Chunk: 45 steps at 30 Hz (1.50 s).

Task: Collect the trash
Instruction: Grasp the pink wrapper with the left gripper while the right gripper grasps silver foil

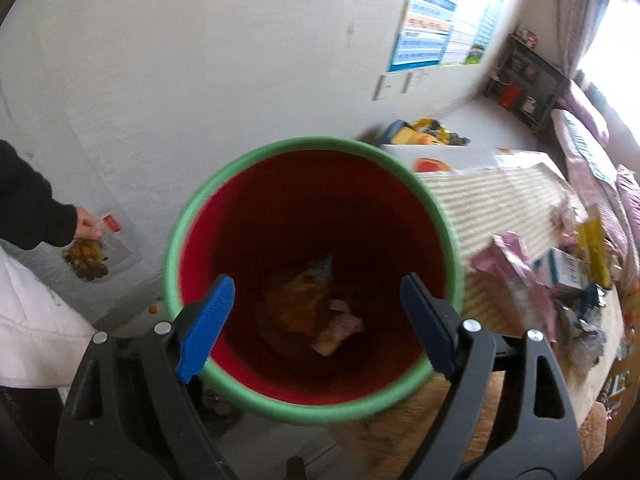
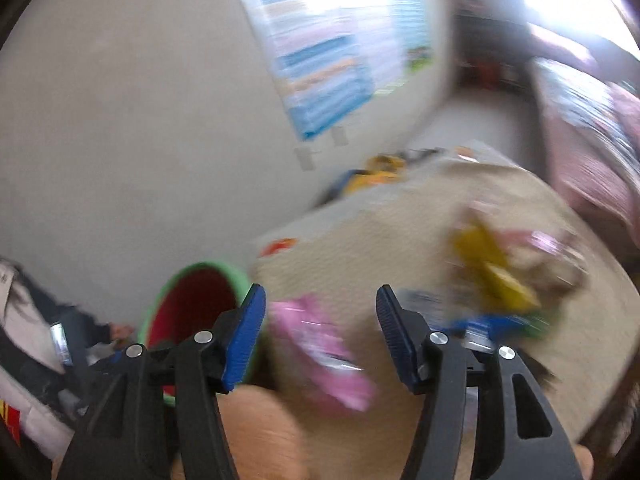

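Observation:
A round bin with a green rim (image 1: 256,152) and red inside stands beside the table; it also shows in the right wrist view (image 2: 192,272). Crumpled orange and pink trash (image 1: 308,312) lies at its bottom. My left gripper (image 1: 316,320) is open and empty, right above the bin's mouth. My right gripper (image 2: 320,336) is open and empty over the table, just above a pink wrapper (image 2: 324,352). This view is blurred. More wrappers lie on the table: pink (image 1: 516,276), yellow (image 2: 496,268) and blue (image 2: 496,324).
The table has a striped cloth (image 1: 500,208). A white box with a fruit picture (image 1: 460,160) stands behind the bin. A person's hand (image 1: 86,224) holds a snack bag at the left. A wall with a poster (image 1: 436,28) is behind.

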Each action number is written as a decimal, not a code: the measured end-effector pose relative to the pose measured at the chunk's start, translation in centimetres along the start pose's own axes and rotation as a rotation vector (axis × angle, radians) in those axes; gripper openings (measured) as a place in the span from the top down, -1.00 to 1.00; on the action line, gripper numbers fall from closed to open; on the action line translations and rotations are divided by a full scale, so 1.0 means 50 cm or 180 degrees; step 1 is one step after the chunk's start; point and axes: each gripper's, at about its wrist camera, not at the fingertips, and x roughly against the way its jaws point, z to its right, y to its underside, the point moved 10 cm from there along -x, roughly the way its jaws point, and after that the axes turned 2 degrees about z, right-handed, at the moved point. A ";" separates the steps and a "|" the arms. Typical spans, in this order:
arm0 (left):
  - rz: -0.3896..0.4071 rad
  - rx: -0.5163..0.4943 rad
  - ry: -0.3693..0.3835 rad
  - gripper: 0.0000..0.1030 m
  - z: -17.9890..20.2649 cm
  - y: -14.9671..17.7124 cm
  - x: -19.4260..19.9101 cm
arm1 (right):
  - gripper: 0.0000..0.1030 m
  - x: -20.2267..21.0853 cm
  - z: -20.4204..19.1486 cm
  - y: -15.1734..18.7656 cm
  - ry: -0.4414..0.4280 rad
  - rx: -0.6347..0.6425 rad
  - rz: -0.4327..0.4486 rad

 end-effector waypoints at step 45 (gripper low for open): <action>-0.0992 -0.0438 0.0256 0.24 0.379 0.124 -0.146 | 0.45 0.007 0.236 0.233 -0.0029 -0.1052 -0.0575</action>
